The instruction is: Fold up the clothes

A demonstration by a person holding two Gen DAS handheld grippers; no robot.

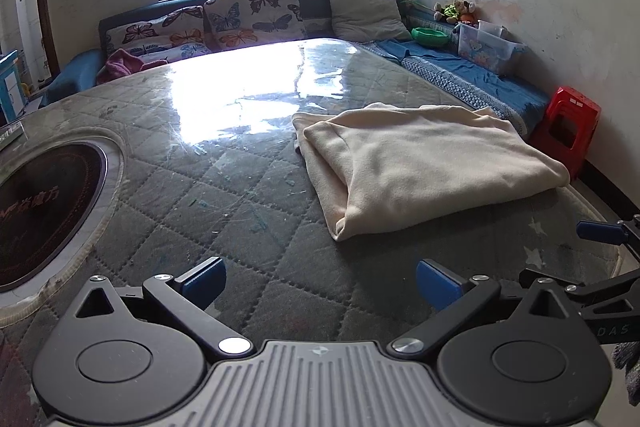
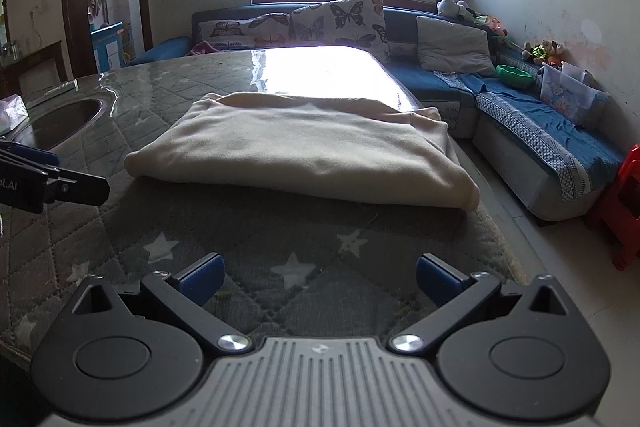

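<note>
Left gripper (image 1: pixel 320 285) spread wide and empty, right gripper (image 2: pixel 318 277) likewise apart with nothing between the pads, both hovering over the quilted counter (image 1: pixel 224 187) just short of the garment. Cream garment (image 2: pixel 304 155) lying folded near the counter's right edge; soft, light, limp, likely to sag and slide on the glossy cover; best pinched at the near corners, through all layers.

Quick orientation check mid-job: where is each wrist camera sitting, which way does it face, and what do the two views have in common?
Left wrist: on the left hand-held gripper, open, facing the window across the table; folded cloth ahead-right, right hand-held gripper's tip at the right edge.
Right wrist: on the right hand-held gripper, open, cloth dead ahead, left gripper's tip at the left edge.
Shared: cloth, table, sofa, window.
</note>
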